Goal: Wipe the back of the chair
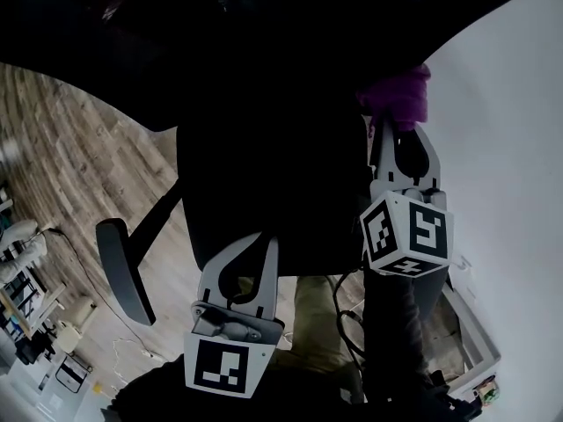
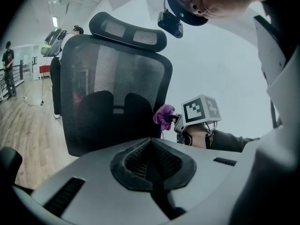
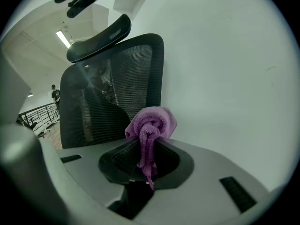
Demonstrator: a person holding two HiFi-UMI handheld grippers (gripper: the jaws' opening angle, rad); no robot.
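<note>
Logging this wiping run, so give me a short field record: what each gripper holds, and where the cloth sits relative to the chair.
left gripper: jaws shut, empty, facing the chair back
right gripper: jaws shut on the purple cloth
cloth position: by the chair back's right edge; contact cannot be told
chair: black mesh, headrest on top
</note>
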